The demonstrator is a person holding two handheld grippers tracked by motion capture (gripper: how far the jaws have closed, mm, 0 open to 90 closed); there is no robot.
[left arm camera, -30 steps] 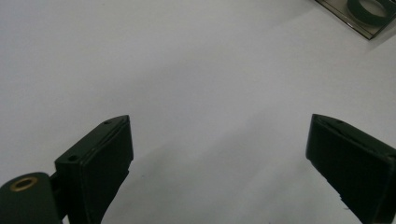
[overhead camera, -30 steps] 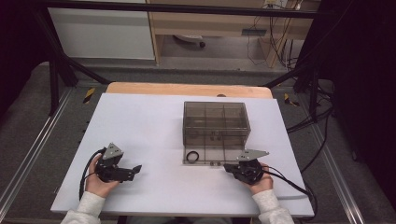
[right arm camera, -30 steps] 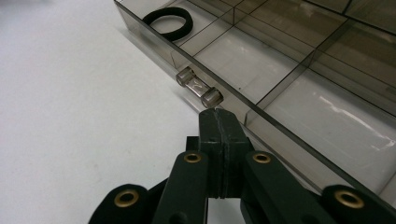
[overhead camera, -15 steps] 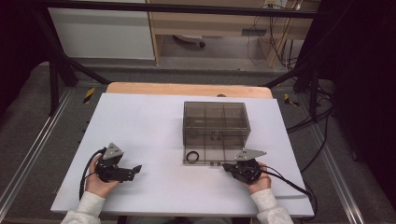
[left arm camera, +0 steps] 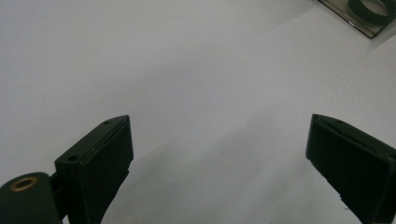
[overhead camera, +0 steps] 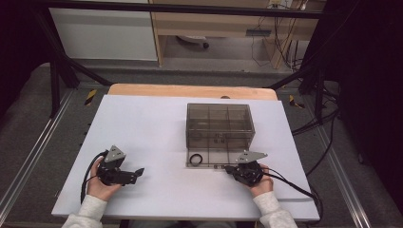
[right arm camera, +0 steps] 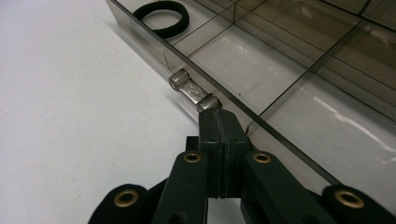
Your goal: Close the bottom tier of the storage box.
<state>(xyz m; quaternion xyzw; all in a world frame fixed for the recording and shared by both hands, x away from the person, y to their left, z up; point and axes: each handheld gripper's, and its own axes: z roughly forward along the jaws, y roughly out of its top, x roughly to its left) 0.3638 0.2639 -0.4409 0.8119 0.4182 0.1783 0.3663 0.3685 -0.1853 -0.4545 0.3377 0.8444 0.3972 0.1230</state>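
Over the last second, little on the desk [overhead camera: 142, 123] has changed.
- The right gripper [right arm camera: 215, 116] has edged slightly to the left in the high view, towards the front of the tray [right arm camera: 140, 37]. The tray lies drawn out flat before the smoky box [overhead camera: 218, 124].
- Box, tray and the black ring [overhead camera: 196, 158] in the tray's left corner compartment sit where they sat a second ago. We take it the tray has not been pushed or pulled yet.
- The left gripper [overhead camera: 140, 172] has kept its place on the bare desk, well apart from the box.

Fingers:
- Right: clenched, the two pads meeting along a seam with nothing wide between them. Their tips touch the near post of the clear handle [right arm camera: 194, 91] on the tray's front wall. We cannot tell whether a sliver of that post is pinched or the tips merely butt against it.
- Left: released, the fingers [left arm camera: 109, 149] standing wide over white desk, nothing between them. The ring shows far off at the top corner of that gripper's view.

Our reading:
- The work in hand looks to be the tray, handled through its clear handle, and the small creep was a lining-up move.
- Contact is made, but the tray is still fully out.
- With the tips clenched, a push back into the box seems more likely than a pull.
- The tips sit off-centre on the handle, so they could slip off or skew the tray.
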